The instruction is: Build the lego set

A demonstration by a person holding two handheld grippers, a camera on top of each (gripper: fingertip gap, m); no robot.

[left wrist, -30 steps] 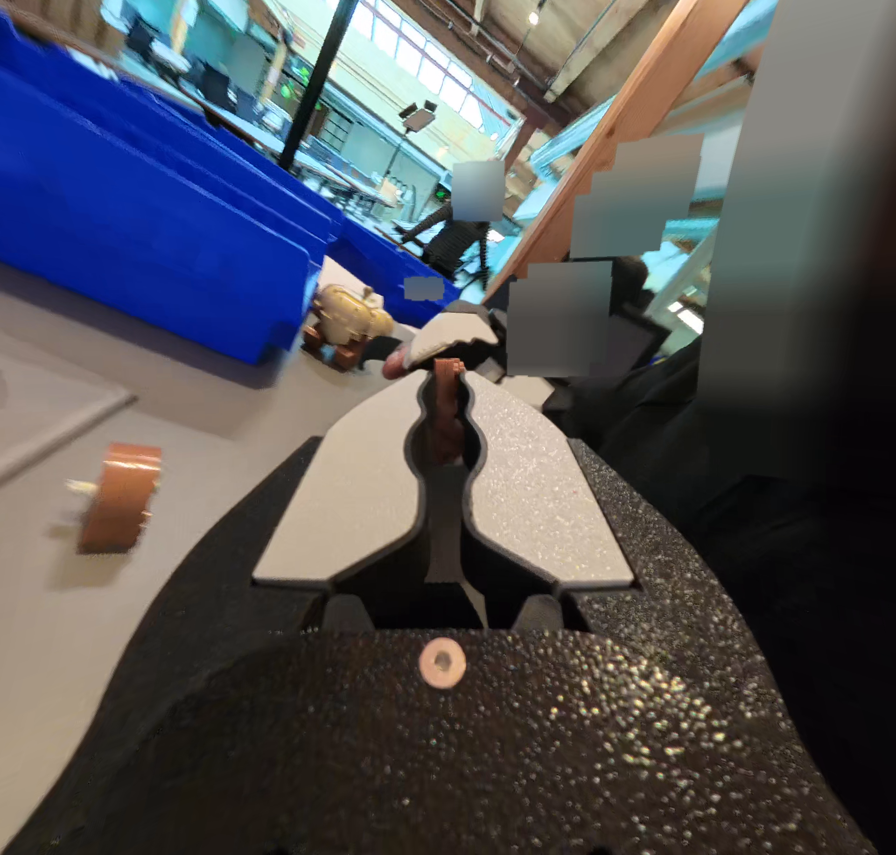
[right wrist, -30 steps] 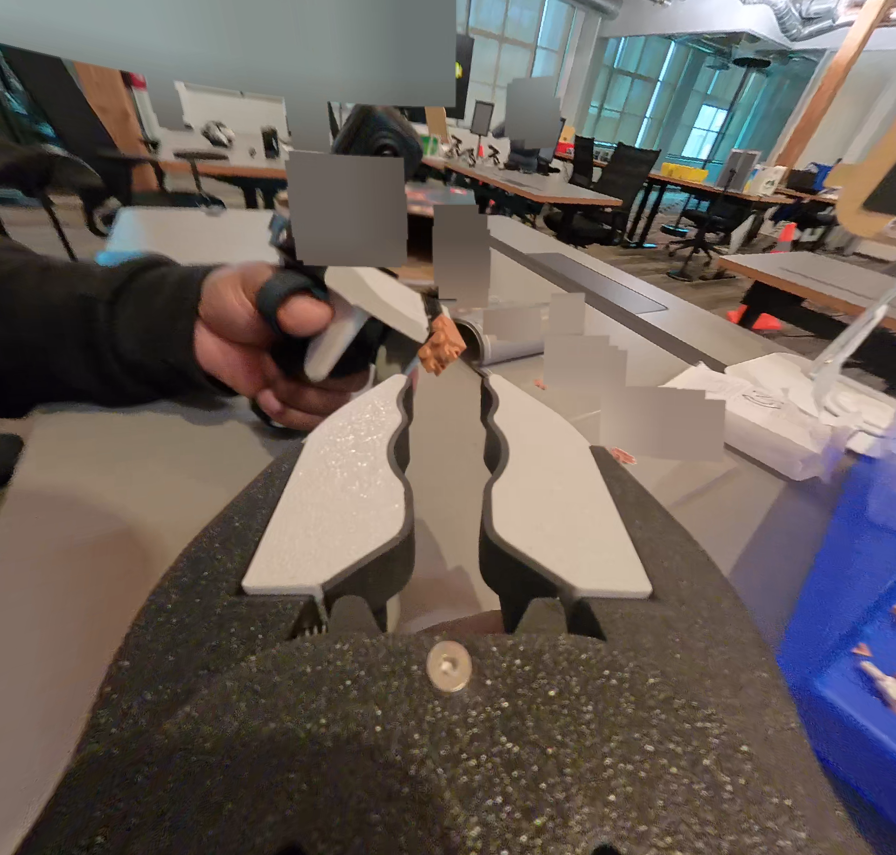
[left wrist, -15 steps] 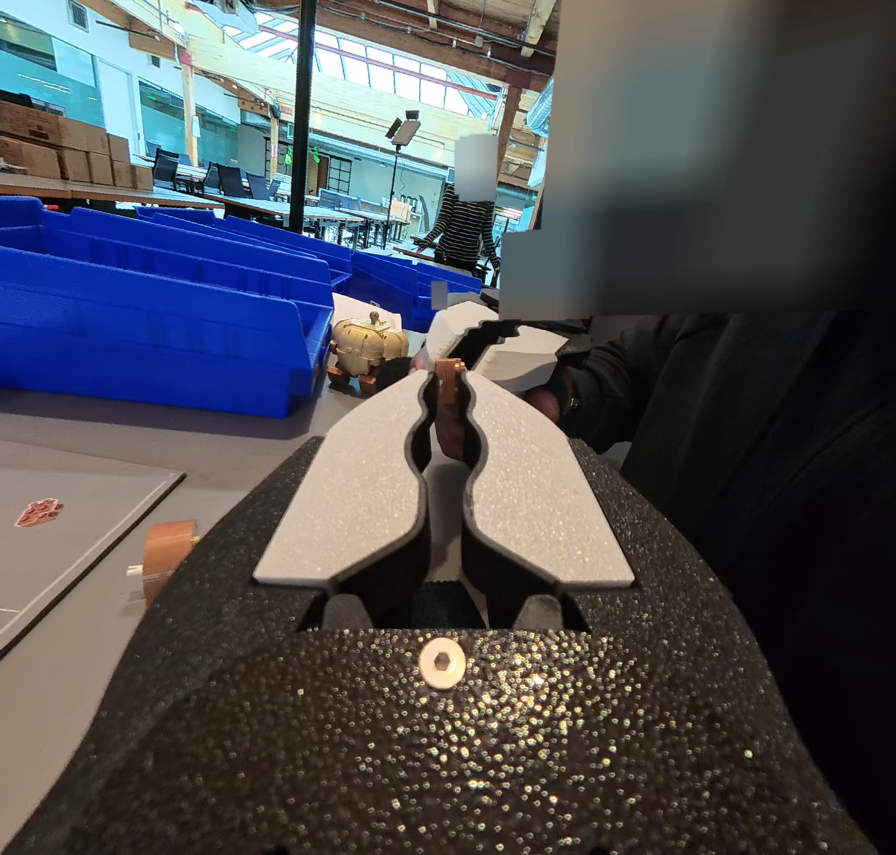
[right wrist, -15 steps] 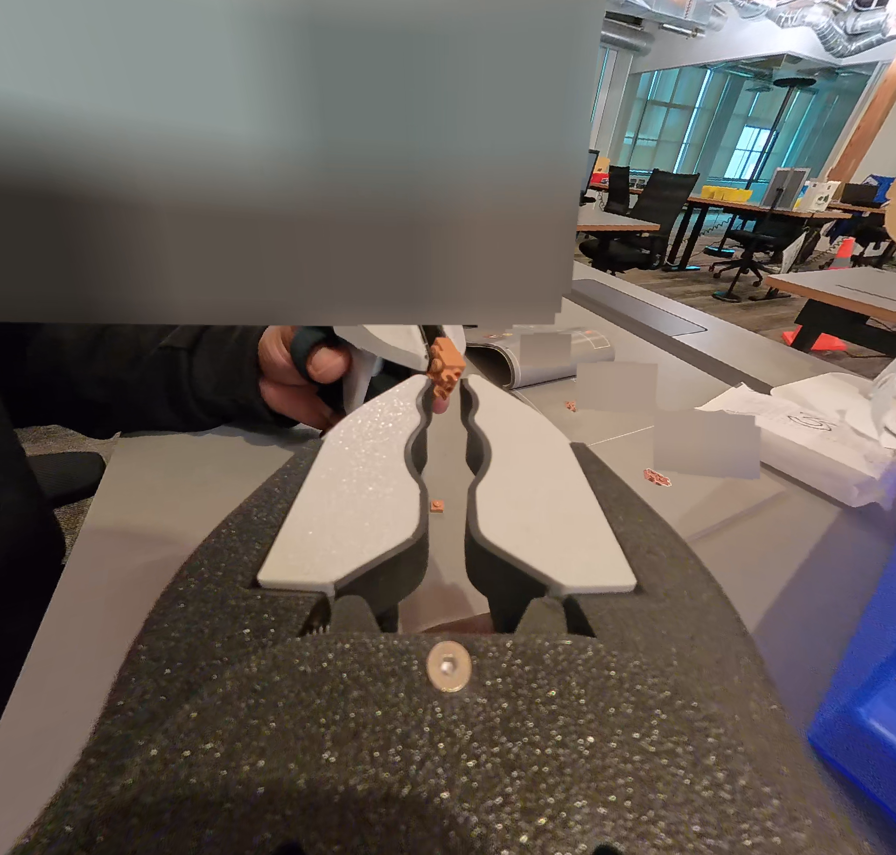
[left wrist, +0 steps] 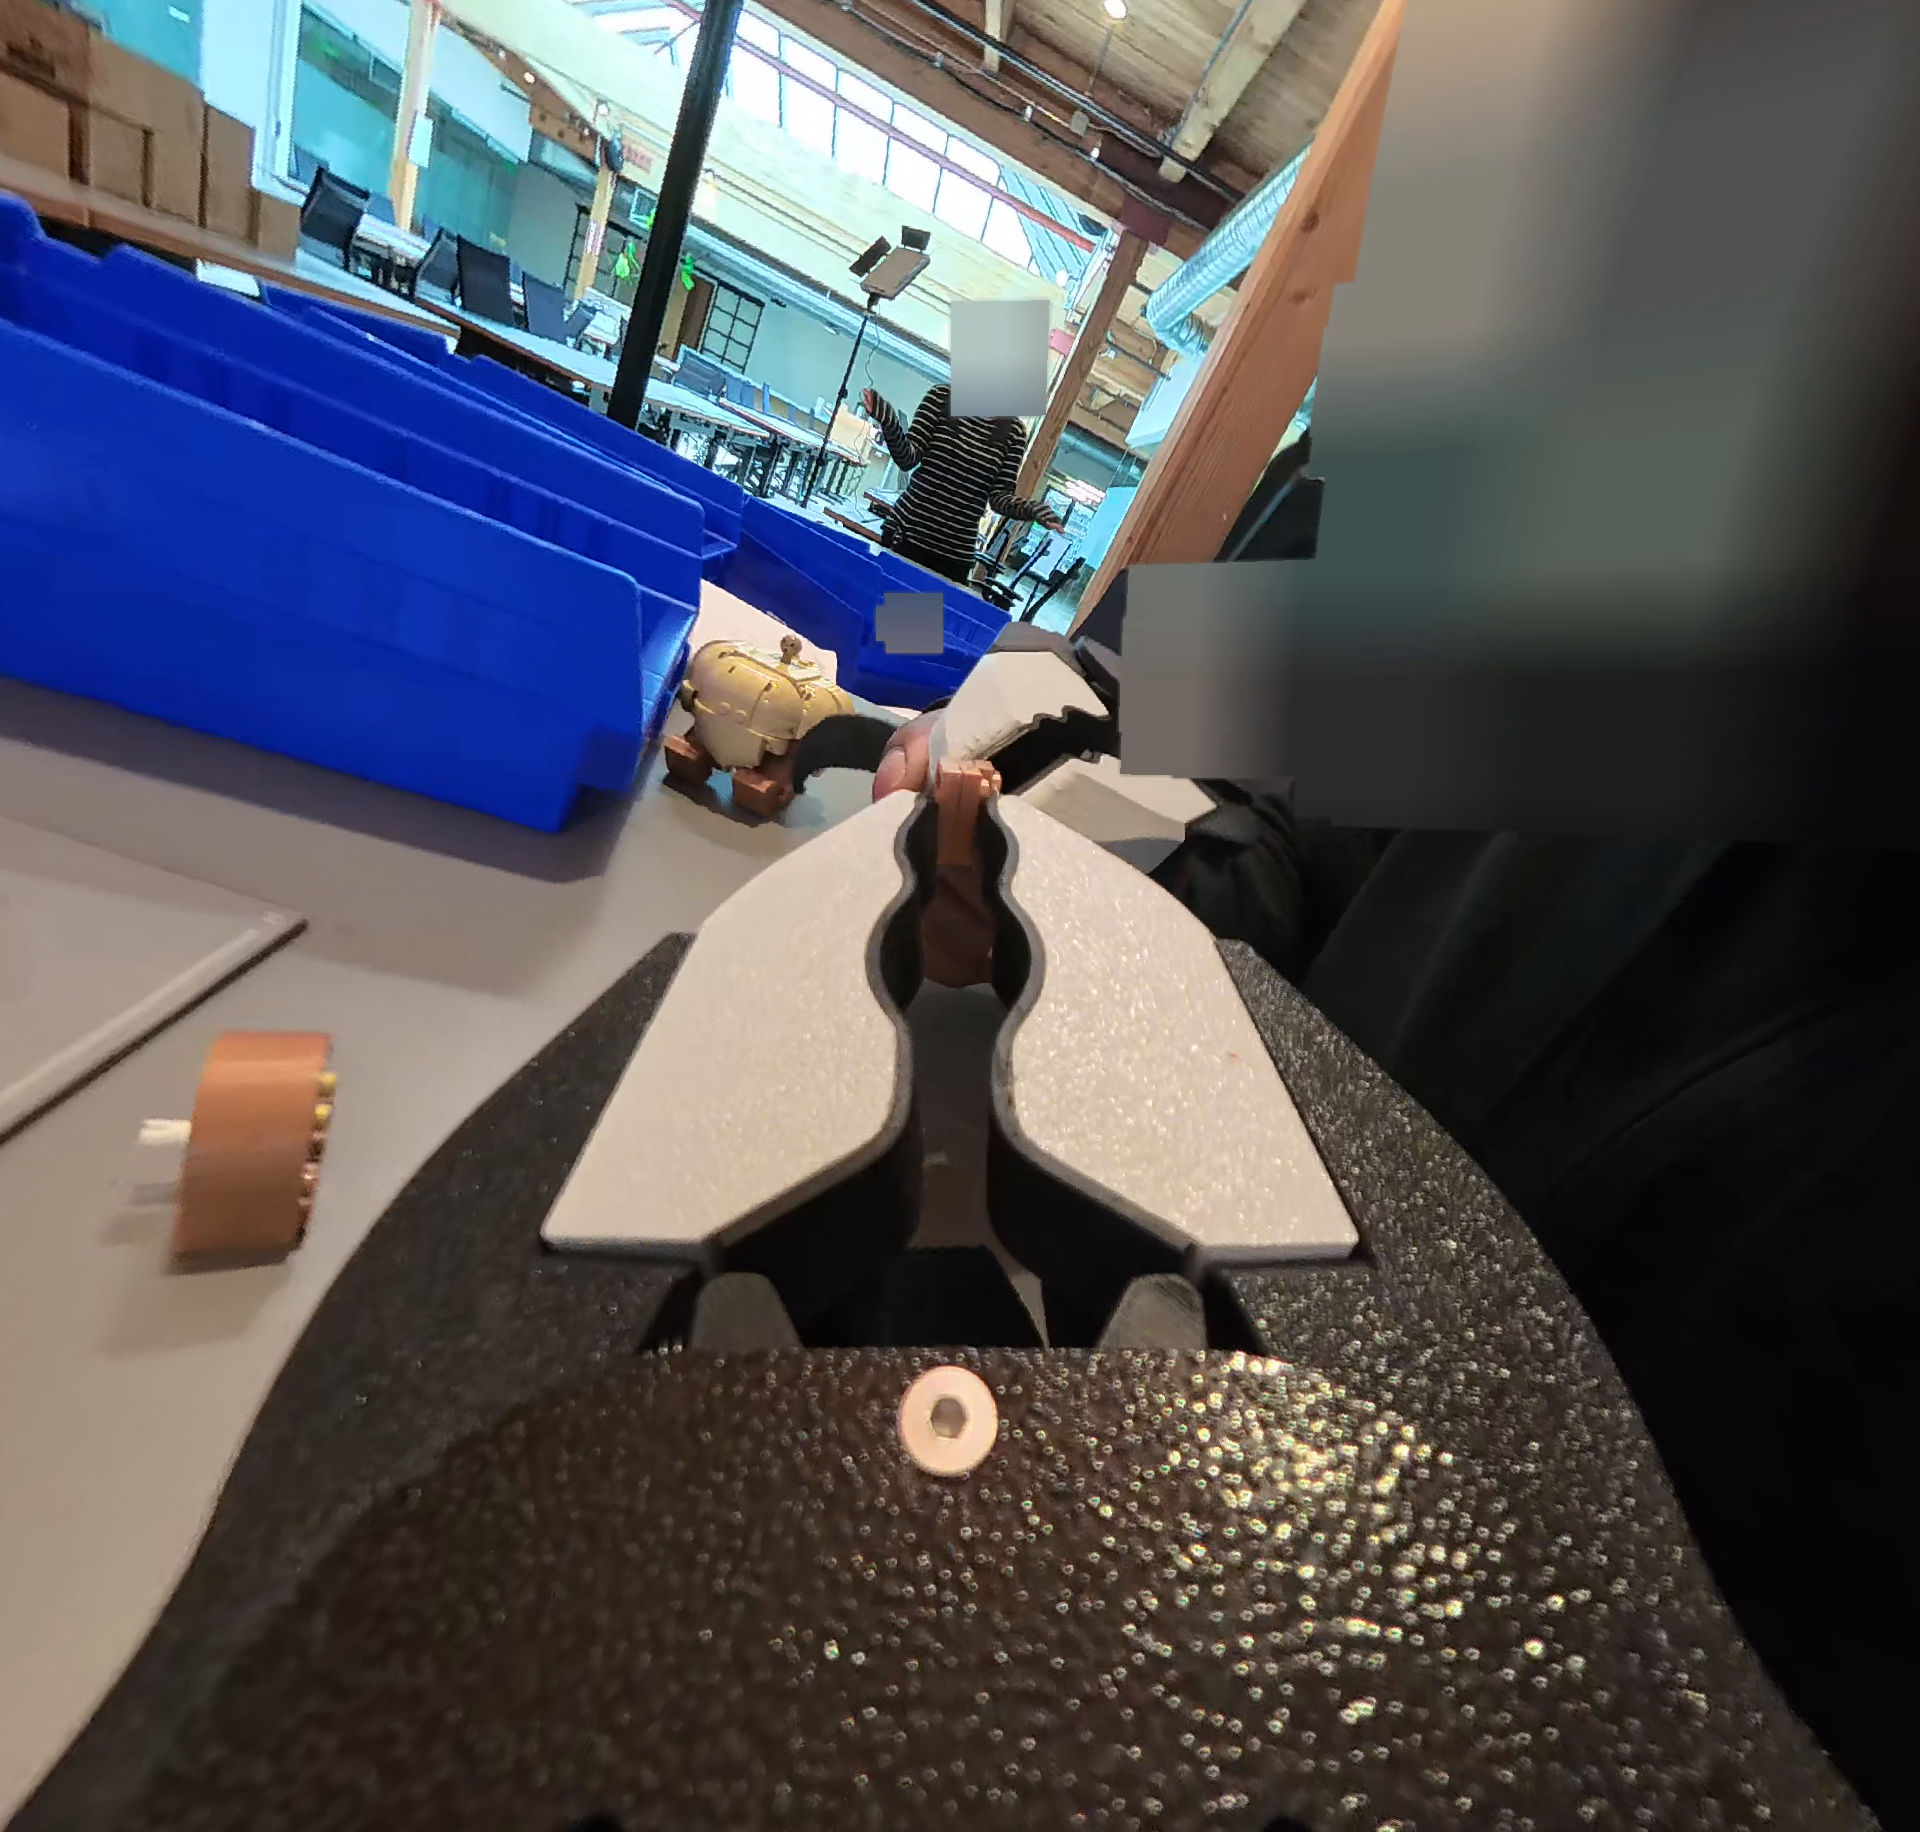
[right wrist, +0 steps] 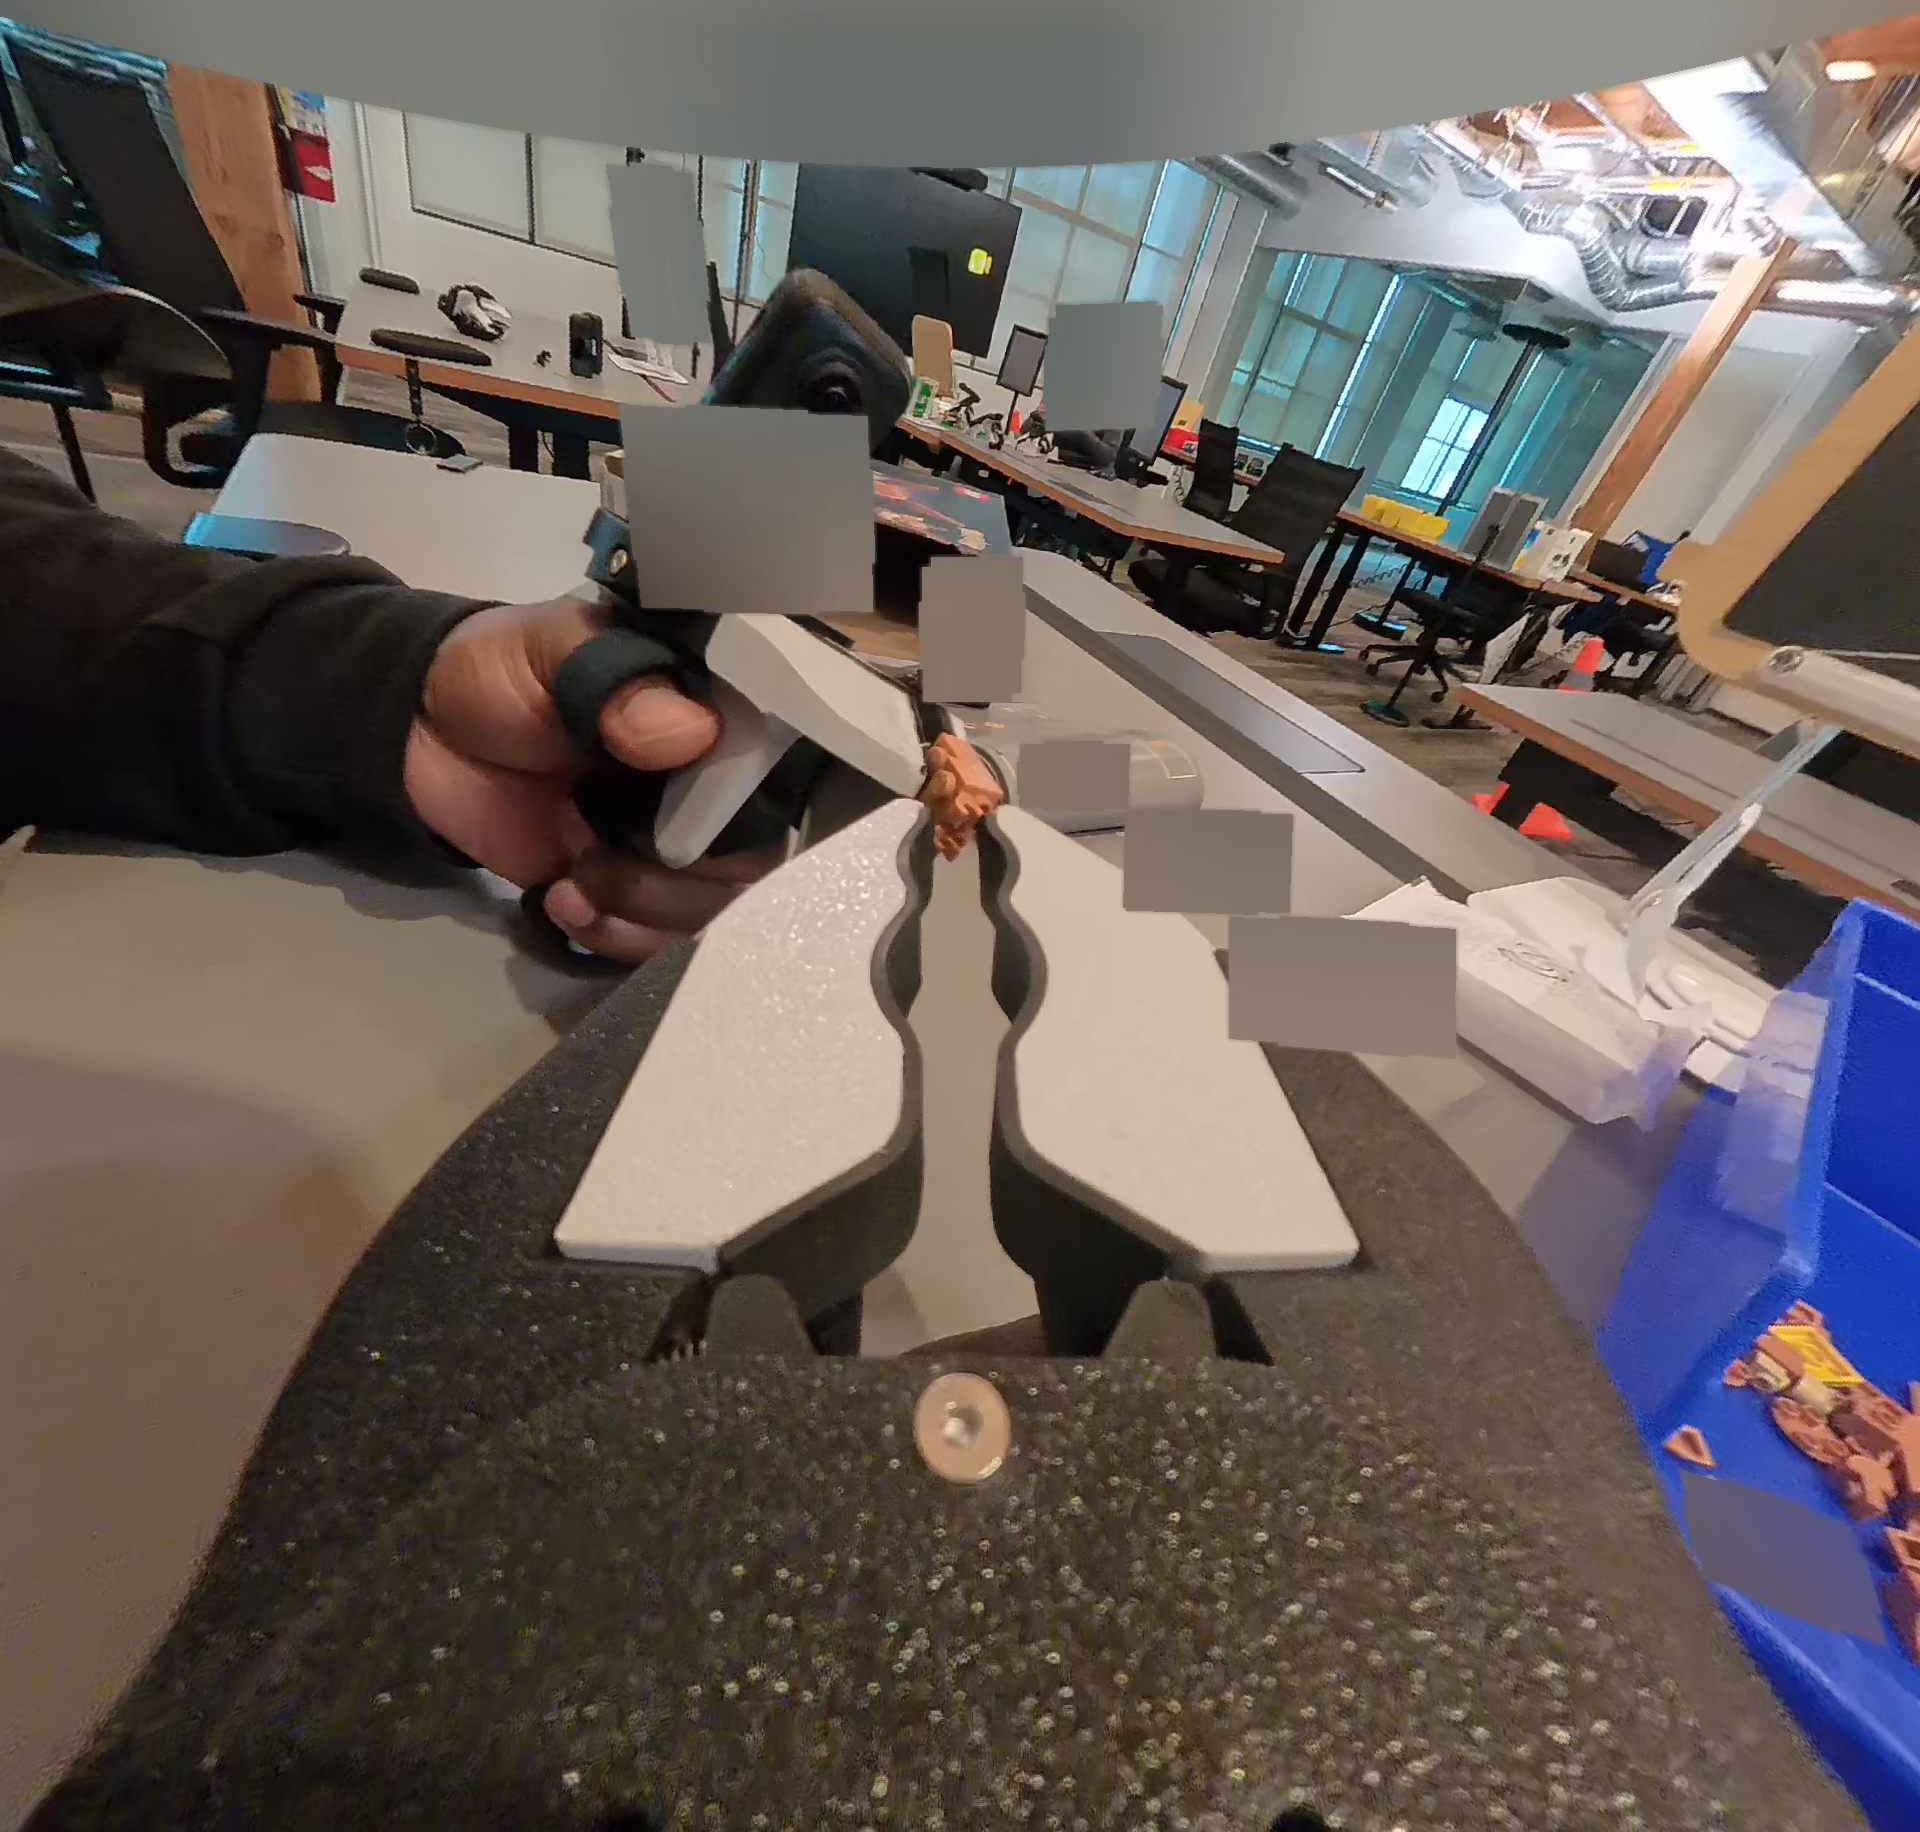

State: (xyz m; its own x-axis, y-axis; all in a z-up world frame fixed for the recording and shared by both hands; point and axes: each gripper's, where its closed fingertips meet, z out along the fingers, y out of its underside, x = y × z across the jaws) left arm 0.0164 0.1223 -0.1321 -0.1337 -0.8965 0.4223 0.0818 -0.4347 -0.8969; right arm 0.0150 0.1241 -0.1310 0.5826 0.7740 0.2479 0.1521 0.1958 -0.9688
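Tongs on both sides meet over the tabletop (left wrist: 436, 909): our left tongs (left wrist: 958, 795) are nearly shut, pinching a small brown brick piece (left wrist: 961, 826) at the tips. Our right tongs (right wrist: 956, 826), also nearly shut, nip that piece (right wrist: 958, 790) from the opposite side. Best we keep both grips square. A tan model (left wrist: 753, 707) sits far left, beside the blue bin (left wrist: 312, 587).

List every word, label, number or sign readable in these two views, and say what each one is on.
Nothing can be quoted; these things bear writing:
Red sign on the wooden post: too small.
Open booklet: blurred.
White paper sheets: printed mark, too faint.
Yellow piece in the blue bin: too small.
Cardboard boxes: blurred marks.
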